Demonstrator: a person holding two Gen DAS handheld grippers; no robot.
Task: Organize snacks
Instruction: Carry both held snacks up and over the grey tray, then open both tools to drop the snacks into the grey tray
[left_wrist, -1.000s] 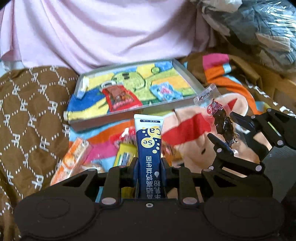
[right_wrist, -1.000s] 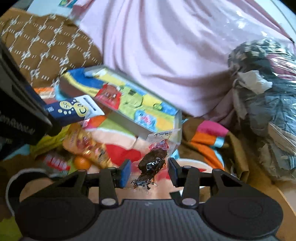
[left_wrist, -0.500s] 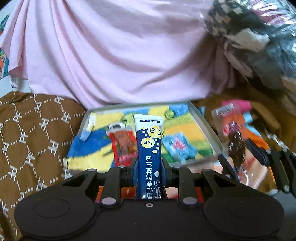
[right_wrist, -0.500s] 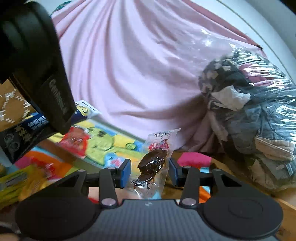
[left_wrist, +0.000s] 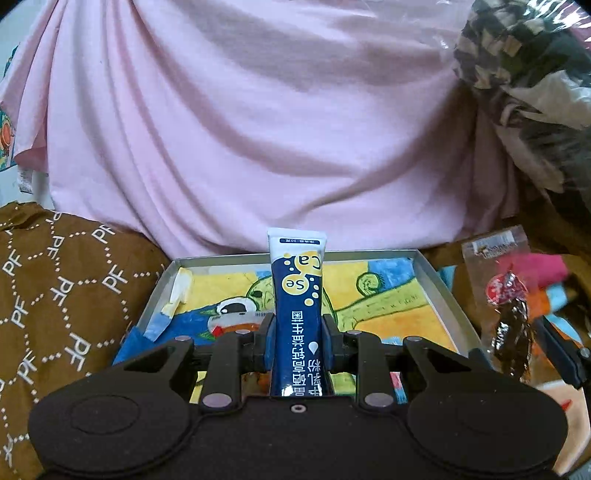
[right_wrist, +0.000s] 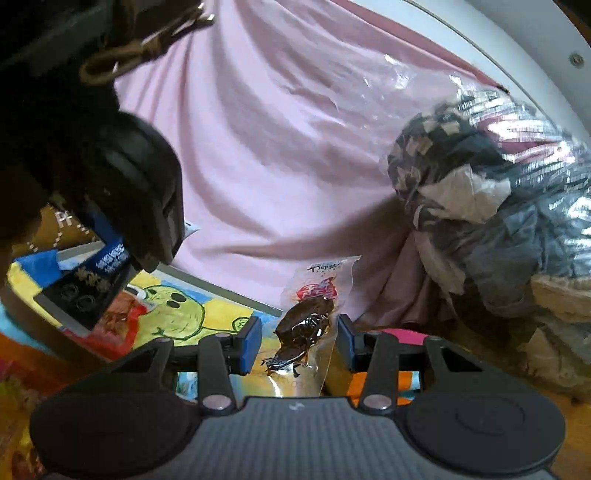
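My left gripper (left_wrist: 297, 339) is shut on a dark blue stick sachet (left_wrist: 298, 291) with yellow dots, which stands upright between the pads. It hovers just over the near side of a grey metal tray (left_wrist: 441, 291) lined with a cartoon towel. My right gripper (right_wrist: 298, 343) is shut on a clear packet (right_wrist: 308, 325) holding a dark glazed snack, and it hangs beside the tray's right edge. From the left wrist, that packet (left_wrist: 511, 325) is at the right. In the right wrist view the left gripper's black body (right_wrist: 122, 192) fills the upper left, above the tray (right_wrist: 221, 286).
A red snack packet (right_wrist: 118, 321) lies in the tray under the left gripper. Pink cloth (left_wrist: 258, 129) rises behind the tray. A brown patterned cushion (left_wrist: 55, 295) lies to the left, a plastic bag of clothes (right_wrist: 498, 221) to the right, and a striped blanket (left_wrist: 550, 280) beneath.
Both grippers have moved forward toward the tray with their packets still held. The tray now lies close under the left gripper, and the loose snacks on the blanket have left view.
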